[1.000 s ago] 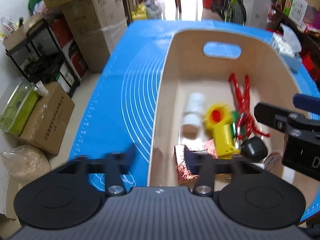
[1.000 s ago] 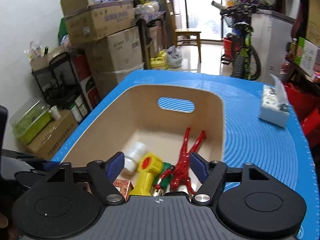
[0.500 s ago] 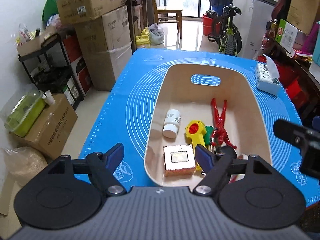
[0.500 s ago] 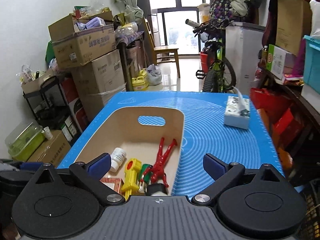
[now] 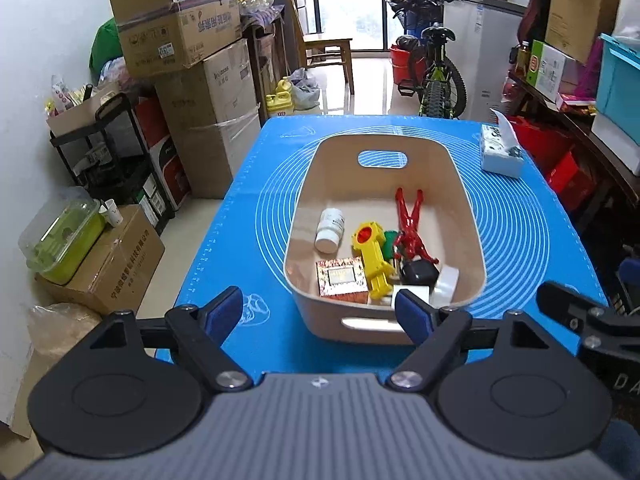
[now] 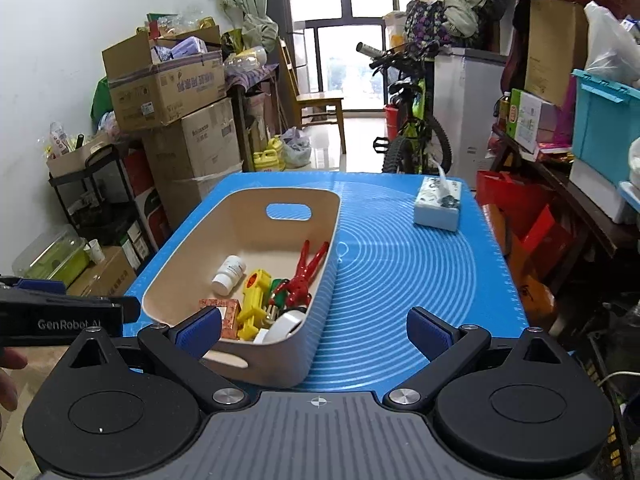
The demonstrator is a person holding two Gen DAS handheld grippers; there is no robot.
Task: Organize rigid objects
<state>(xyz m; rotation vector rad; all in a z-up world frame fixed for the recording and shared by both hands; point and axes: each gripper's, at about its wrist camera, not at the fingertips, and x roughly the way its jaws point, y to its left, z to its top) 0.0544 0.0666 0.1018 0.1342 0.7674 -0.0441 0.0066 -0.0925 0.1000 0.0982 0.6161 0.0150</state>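
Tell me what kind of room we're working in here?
Probably a lived-in home room doubling as storage: stacked cardboard boxes along the wall, a bicycle parked by a balcony door, and a wooden chair. The work table wears a blue mat.

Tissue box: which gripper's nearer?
Right, though neither is close. The right gripper is held off the near edge of the mat, the tissue box at the far right corner. The left gripper, jaws opening, sits further left, behind the bin.
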